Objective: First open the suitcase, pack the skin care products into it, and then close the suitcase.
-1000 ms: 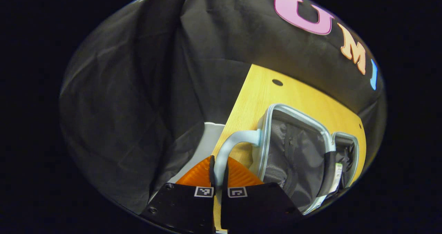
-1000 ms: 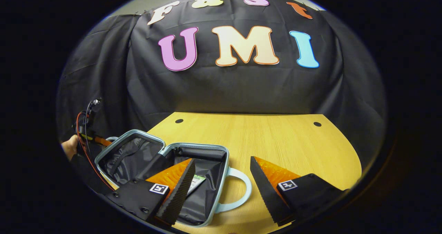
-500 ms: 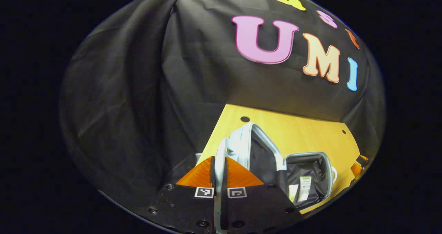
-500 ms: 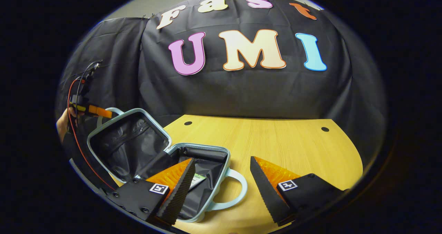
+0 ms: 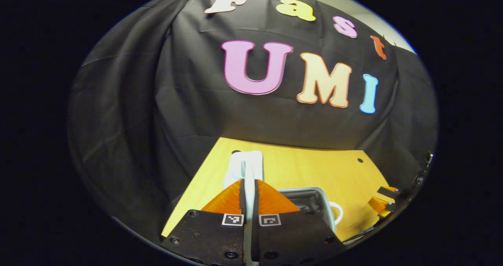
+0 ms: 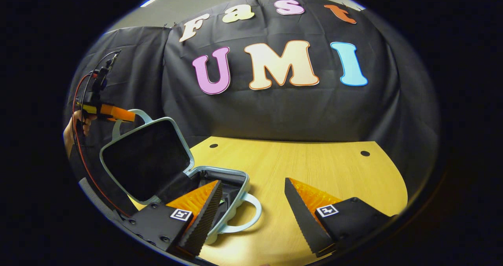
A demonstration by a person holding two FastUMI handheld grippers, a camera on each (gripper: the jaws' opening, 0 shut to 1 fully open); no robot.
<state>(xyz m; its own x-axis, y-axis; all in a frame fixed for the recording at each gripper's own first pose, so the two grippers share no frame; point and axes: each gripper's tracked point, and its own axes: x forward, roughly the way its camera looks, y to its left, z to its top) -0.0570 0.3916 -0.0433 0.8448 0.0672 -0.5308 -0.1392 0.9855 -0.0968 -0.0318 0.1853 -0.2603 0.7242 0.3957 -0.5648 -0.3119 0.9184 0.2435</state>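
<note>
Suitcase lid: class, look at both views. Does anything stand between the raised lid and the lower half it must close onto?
Possibly. In the right gripper view, the right gripper is open and one finger overlaps the lower half; whether it sits under the lid is unclear. The left gripper clamps the lid's handle.

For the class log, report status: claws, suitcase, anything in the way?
Left claw shut on lid handle, lid raised near upright. Right claw open, empty, over suitcase base. Table beside it bare.
</note>
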